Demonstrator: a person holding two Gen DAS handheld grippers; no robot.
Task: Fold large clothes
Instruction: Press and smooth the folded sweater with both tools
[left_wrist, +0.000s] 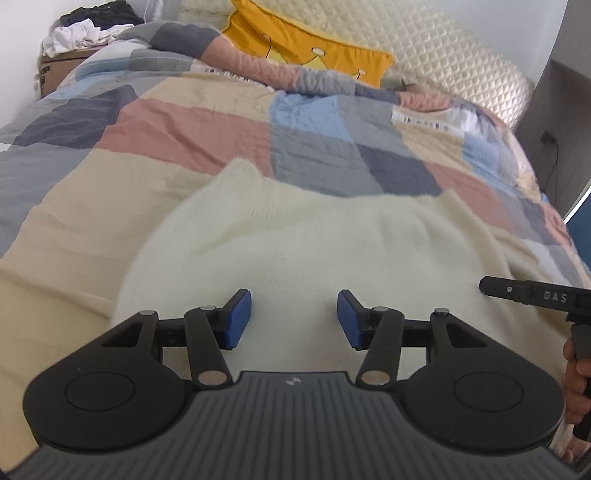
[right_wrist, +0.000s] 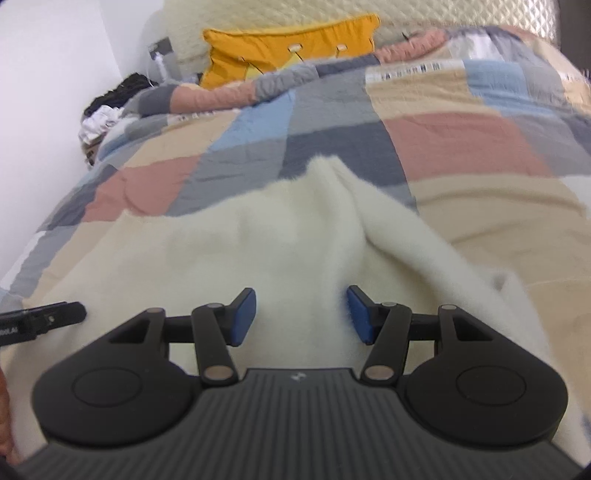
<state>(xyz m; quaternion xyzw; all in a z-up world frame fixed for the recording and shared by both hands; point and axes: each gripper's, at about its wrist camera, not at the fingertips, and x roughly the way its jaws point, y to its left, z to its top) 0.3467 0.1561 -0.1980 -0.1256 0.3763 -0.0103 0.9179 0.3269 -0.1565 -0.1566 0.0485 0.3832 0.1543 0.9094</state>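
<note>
A cream fuzzy knit garment lies spread on the patchwork bedspread; it also shows in the right wrist view. My left gripper is open, blue pads apart, just above the garment's near part, holding nothing. My right gripper is open above the same garment, beside a raised ridge of fabric that runs up to a point. The right gripper's body shows at the right edge of the left wrist view; the left gripper's tip shows at the left edge of the right wrist view.
A yellow pillow leans on the quilted cream headboard. A heap of white and dark clothes sits on a box beyond the bed's far left corner. A dark cabinet stands at the right.
</note>
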